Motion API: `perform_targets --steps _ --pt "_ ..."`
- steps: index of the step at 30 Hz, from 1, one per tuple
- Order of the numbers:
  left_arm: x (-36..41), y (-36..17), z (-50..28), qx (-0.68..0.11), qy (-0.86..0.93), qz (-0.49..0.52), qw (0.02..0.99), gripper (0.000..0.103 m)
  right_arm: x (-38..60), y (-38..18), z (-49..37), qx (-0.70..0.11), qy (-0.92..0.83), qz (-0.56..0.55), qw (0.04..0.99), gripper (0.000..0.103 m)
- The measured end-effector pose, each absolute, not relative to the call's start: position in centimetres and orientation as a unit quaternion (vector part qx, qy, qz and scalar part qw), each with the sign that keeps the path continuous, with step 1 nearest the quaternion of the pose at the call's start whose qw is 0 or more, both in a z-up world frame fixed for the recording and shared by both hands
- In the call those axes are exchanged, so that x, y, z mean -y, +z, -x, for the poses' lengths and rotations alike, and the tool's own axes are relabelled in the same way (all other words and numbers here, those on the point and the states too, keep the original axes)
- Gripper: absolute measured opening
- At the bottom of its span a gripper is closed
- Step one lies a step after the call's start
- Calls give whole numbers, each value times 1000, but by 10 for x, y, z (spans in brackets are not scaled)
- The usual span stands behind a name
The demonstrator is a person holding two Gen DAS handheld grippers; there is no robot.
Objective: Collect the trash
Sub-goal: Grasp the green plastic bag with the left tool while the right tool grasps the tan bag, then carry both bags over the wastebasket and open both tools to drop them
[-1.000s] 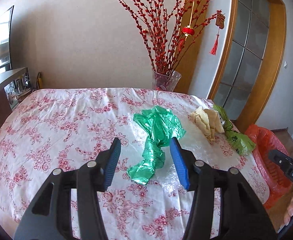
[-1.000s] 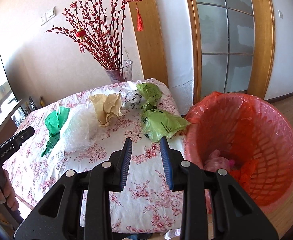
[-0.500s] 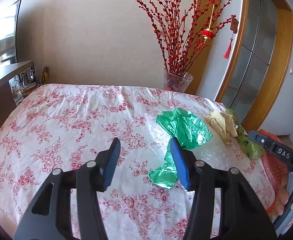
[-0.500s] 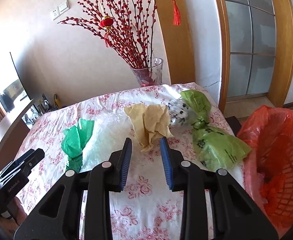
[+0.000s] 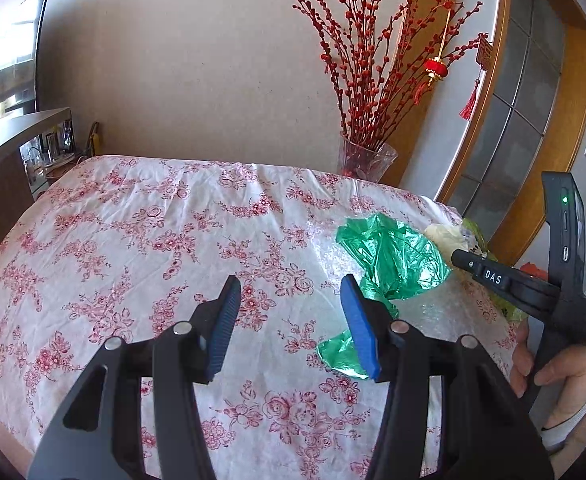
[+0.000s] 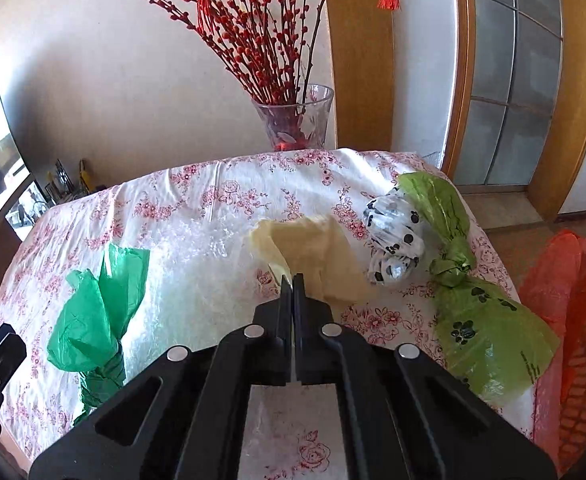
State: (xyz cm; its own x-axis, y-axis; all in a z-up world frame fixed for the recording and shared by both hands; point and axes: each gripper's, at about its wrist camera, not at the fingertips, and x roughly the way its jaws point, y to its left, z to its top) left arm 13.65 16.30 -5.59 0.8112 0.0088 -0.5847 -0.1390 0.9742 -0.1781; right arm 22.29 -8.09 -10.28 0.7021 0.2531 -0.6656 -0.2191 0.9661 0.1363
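Observation:
My left gripper hangs open over the flowered tablecloth with nothing between its fingers. A crumpled dark green plastic bag lies just right of it, its tail behind the right finger. My right gripper is closing, and its jaws stand together at the near edge of a cream paper wad. I cannot tell whether they pinch the paper. Beside the wad lie a spotted white bag and a light green paw-print bag. The dark green bag shows at the left.
A red-lined trash basket stands off the table's right edge. A glass vase with red branches sits at the far edge. Clear bubble wrap lies between the green bag and the paper. A hand holds the right gripper's body.
The right gripper swung left from the basket to the cream paper, and its jaws went from apart to together. The left gripper drifted left, so the green bag now sits to its right.

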Motion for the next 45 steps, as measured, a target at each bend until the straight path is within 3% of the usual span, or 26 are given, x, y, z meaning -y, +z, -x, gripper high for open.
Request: perform_targets --steps 18,20,22,24,34,45 --pt "-82 -45 -158 -303 -18 39 952 56 173 -71 -135 -295 104 -70 947 1" --pt "-73 -50 -169 -314 -8 23 949 48 181 -72 -131 -297 99 -76 947 1" --pt "-72 -57 -180 -332 -6 18 943 15 189 -73 -127 -297 94 -82 947 1" --pt "-75 -61 -189 -346 -10 27 938 3 195 -72 -122 -297 90 -88 947 1" --pt "-81 -20 -163 -313 -40 49 948 2 229 -58 -98 -270 75 -108 954 1" --pt "-13 13 -141 -288 -144 21 946 2 268 -46 -72 -242 43 -130 961 1"
